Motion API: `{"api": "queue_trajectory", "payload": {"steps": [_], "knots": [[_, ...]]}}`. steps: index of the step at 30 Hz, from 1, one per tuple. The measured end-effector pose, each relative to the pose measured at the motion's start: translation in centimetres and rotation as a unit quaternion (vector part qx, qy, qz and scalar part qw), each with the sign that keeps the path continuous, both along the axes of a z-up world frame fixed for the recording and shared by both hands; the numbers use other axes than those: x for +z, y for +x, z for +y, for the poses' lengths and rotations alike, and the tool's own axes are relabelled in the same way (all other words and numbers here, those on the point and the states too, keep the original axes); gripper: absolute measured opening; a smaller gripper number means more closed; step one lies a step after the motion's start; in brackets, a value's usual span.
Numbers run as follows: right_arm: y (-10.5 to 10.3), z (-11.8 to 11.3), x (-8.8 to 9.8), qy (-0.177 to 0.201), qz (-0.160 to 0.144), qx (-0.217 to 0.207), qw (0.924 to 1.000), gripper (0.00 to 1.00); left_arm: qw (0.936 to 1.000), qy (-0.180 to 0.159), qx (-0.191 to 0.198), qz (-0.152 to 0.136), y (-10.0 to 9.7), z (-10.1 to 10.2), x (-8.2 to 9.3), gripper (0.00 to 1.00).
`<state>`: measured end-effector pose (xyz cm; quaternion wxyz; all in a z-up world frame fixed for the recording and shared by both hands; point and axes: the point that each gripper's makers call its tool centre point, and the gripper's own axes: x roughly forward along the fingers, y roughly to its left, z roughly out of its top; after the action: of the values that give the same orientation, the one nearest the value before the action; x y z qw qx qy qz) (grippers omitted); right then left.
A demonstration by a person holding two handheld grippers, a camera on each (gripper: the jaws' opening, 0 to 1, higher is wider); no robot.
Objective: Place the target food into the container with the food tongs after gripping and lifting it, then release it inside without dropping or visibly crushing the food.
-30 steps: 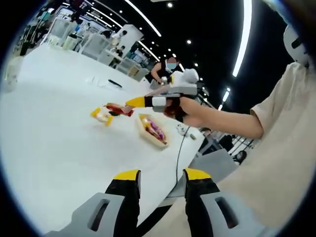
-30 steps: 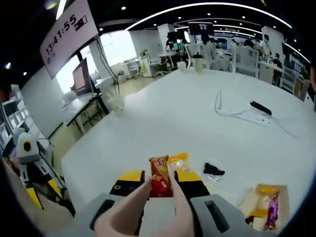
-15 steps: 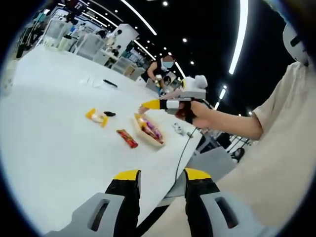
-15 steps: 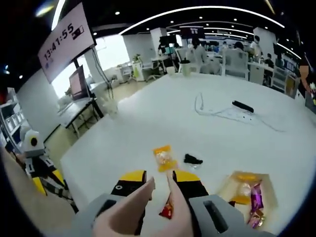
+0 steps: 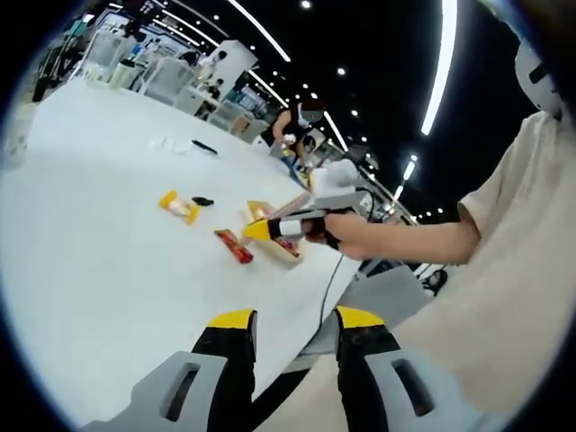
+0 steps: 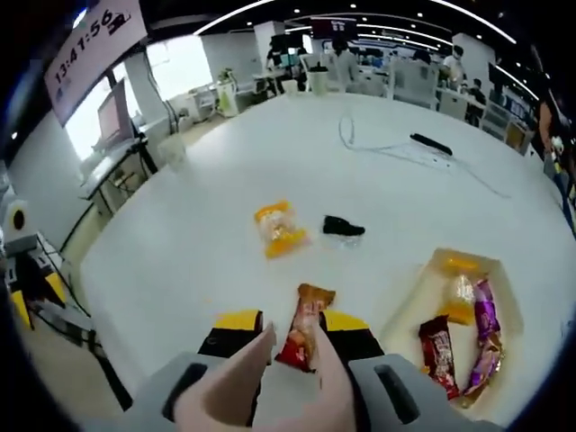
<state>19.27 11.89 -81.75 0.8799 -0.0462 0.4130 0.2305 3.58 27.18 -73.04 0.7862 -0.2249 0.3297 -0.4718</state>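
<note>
A red wrapped snack bar (image 6: 304, 326) lies on the white table (image 6: 180, 234), its near end between the tips of pale food tongs (image 6: 247, 373). My right gripper (image 6: 292, 321) is shut on the tongs' arms. Whether the tongs pinch the bar I cannot tell. To the right stands the pale paper container (image 6: 407, 304) holding several wrapped snacks. In the left gripper view the bar (image 5: 233, 246) rests flat just left of the right gripper (image 5: 268, 228), which a hand (image 5: 346, 236) holds low in front of the container (image 5: 290, 254). My left gripper (image 5: 295, 319) is open, near the table edge.
A yellow snack packet (image 6: 277, 227) and a small black object (image 6: 344, 226) lie beyond the bar. Farther back run a thin cable (image 6: 387, 153) and a black strip (image 6: 432, 142). The person's arm and pale shirt (image 5: 513, 270) are at the right. Desks and people stand behind.
A second ago the tongs held the bar above the table. Half a second ago the bar lay on the table with the tongs raised. Now the right gripper has come down beside it.
</note>
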Motion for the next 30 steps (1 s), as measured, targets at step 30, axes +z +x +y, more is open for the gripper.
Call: {"api": "queue_trajectory", "payload": {"steps": [30], "knots": [[0.5,-0.8,-2.7,-0.005,0.018,-0.073,0.9972,0.23,0.9999,0.002,-0.006,0.011,0.6,-0.5,-0.4,0.32]]}}
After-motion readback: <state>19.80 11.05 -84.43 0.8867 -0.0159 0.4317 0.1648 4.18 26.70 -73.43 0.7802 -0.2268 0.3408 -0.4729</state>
